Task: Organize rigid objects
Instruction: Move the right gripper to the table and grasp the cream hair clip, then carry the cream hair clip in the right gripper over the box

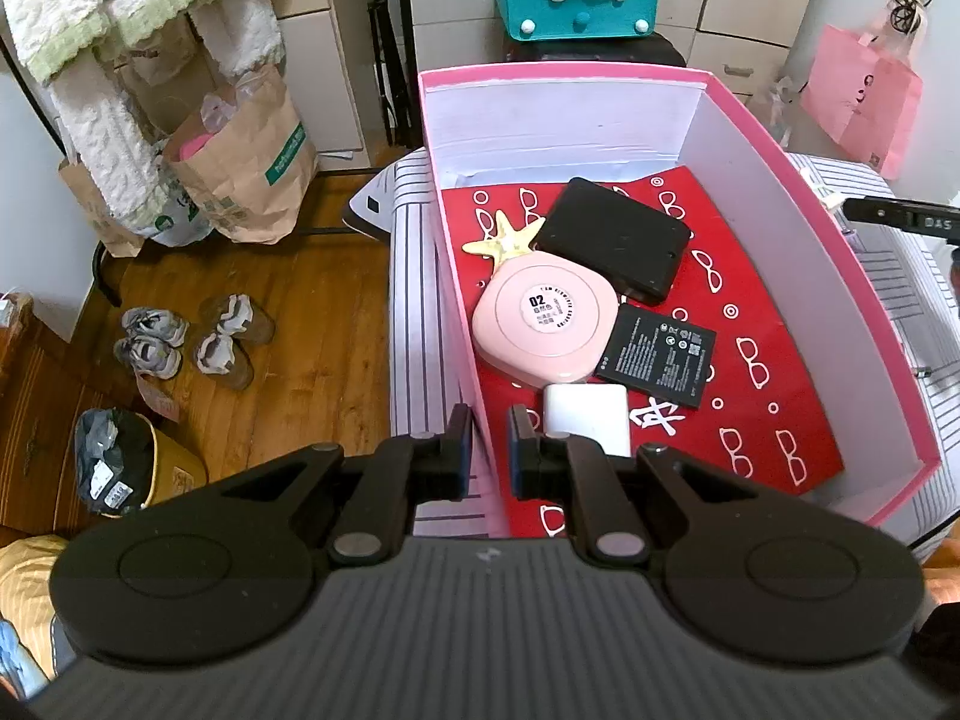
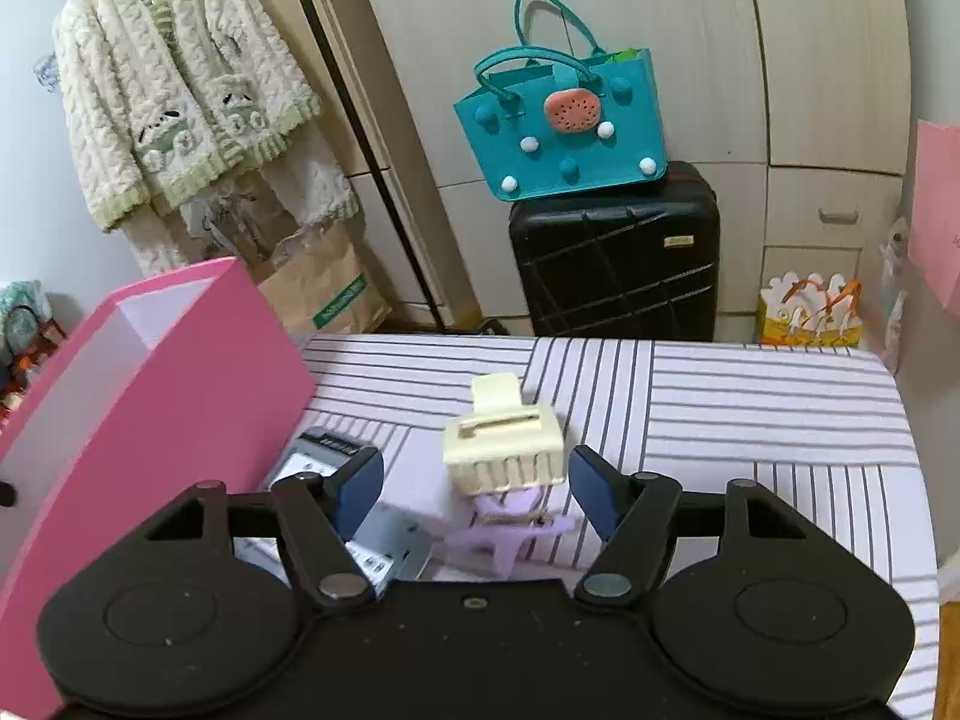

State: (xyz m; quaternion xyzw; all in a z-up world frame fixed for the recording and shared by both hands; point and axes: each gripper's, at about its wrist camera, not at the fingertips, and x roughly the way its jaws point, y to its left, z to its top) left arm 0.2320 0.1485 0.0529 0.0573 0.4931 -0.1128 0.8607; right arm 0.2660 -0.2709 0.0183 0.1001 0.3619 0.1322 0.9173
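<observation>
The cream hair clip (image 2: 504, 441) sits on the striped table (image 2: 750, 408) straight ahead of my right claw (image 2: 477, 483), centred between its two fingers but a little beyond the tips. Its long side runs across my view, from one finger toward the other, with the teeth facing me and the lever end pointing away. So I judge the coming move is a short push forward and down, no sideways correction needed. Just nearer me, touching its base, lies a purple hair clip (image 2: 510, 531), which I could catch by mistake if I go in too low. The right claw's jaws are opening, wide apart already, with nothing pressed between them.

The pink box (image 2: 180, 360) stands to the left of both clips, near them, with a grey device (image 2: 327, 456) at its foot. My left claw (image 1: 489, 441) is nearly closed, pinching the near wall of that box (image 1: 462, 276). It is well apart from the clip, so the right one is plainly the nearer.
</observation>
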